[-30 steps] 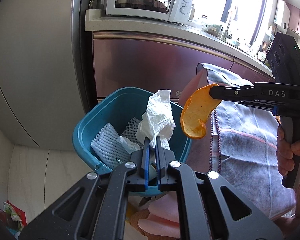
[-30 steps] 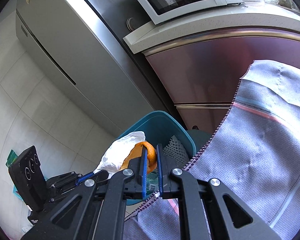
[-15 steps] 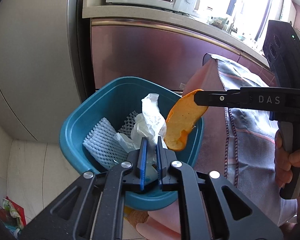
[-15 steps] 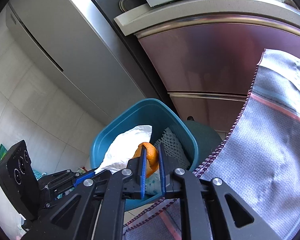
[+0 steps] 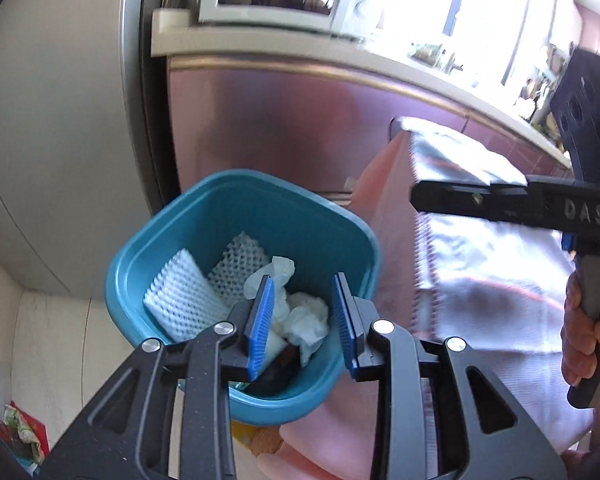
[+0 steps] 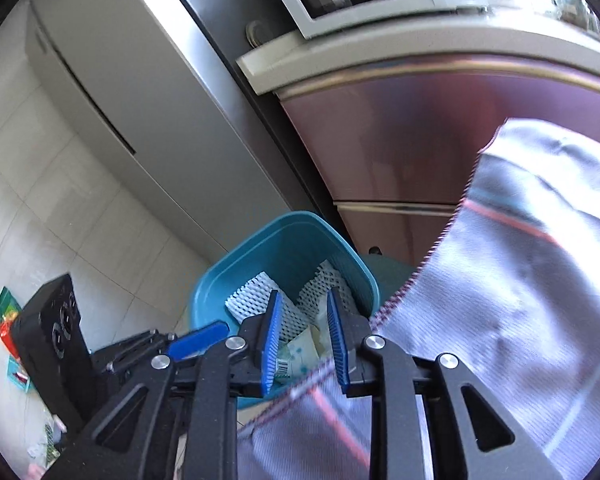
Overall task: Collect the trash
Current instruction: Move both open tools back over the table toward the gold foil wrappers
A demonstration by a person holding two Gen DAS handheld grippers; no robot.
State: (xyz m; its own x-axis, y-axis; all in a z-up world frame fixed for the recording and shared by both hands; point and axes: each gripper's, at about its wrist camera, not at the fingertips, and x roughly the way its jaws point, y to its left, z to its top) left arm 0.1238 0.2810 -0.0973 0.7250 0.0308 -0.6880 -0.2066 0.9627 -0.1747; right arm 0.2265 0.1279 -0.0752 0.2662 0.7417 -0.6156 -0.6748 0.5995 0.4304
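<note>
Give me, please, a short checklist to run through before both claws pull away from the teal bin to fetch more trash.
1. Left claw free of the tissue: ok; its jaws are opening and the pads no longer press the crumpled tissue, which lies in the bin.
2. Right claw empty: ok; its jaws are opening with nothing between them.
3. Orange peel inside the teal bin: cannot tell; no peel shows in either view.
4. Bin upright: ok.
5. Foam nets inside the bin: ok.
6. Room left in the bin: ok; its upper walls are bare.
</note>
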